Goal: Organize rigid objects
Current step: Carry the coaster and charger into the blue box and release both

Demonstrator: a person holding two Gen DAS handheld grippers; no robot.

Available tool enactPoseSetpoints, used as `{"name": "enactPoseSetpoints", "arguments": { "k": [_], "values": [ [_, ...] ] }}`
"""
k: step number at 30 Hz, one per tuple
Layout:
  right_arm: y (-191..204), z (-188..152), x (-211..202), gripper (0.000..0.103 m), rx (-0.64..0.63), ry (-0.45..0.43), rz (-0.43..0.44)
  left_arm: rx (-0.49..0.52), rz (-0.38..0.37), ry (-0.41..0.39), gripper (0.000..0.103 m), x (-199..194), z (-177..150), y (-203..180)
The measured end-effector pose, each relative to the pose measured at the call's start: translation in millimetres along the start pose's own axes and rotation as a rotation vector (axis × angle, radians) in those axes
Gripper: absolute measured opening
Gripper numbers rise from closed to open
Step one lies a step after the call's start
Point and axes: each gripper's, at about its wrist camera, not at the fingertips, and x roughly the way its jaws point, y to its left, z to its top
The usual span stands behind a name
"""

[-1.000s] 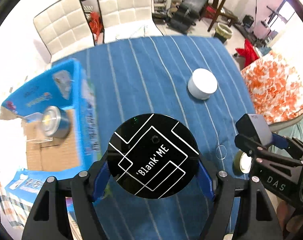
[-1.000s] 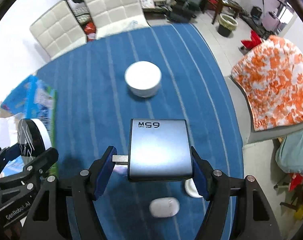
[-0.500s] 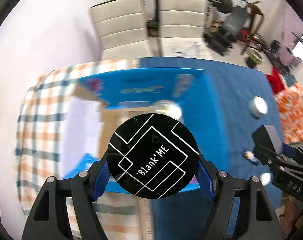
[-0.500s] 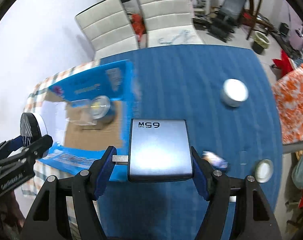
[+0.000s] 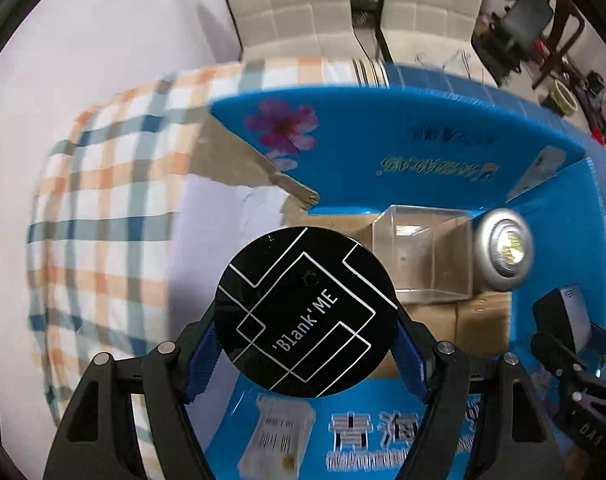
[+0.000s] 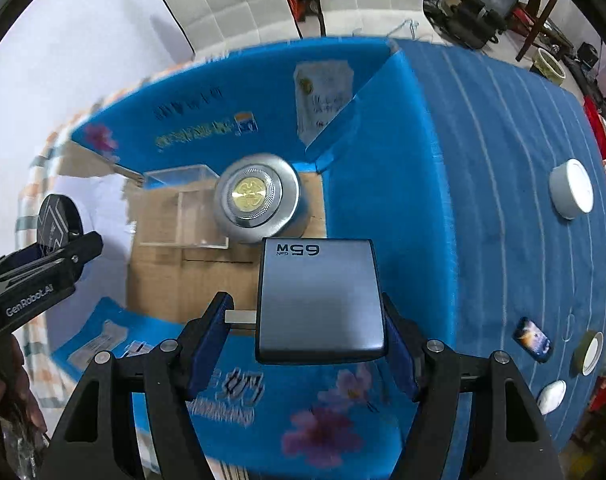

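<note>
Two objects are held over the open blue box (image 6: 383,128).
The black disc (image 5: 307,312) is clamped in the left gripper (image 5: 305,360); the grey charger (image 6: 321,300) is gripped by the right gripper (image 6: 305,344); a silver round tin (image 6: 257,198) and a clear case (image 5: 425,254) are lying inside the box.

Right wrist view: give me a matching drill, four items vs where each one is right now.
Items:
1. charger
2. black disc
3. silver tin
4. white puck

Places:
A. on the blue cloth, outside the box
B. in the left gripper
C. inside the box, beside the clear case
D. in the right gripper

Pairs: 1-D, 2-B, 3-C, 4-A
</note>
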Motion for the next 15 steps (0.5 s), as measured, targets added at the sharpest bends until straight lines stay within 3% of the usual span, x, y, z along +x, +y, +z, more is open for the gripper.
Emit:
{"name": "enactPoseSetpoints", "arguments": {
  "k": [8, 15],
  "values": [
    [19, 17, 32, 0.073, -0.038, 0.036, -0.133, 0.072, 0.003, 0.066, 0.073, 42, 16, -17],
    [25, 20, 45, 0.073, -0.02, 0.114, -0.082, 0.077, -0.032, 0.088, 0.073, 50, 24, -21]
  ]
}}
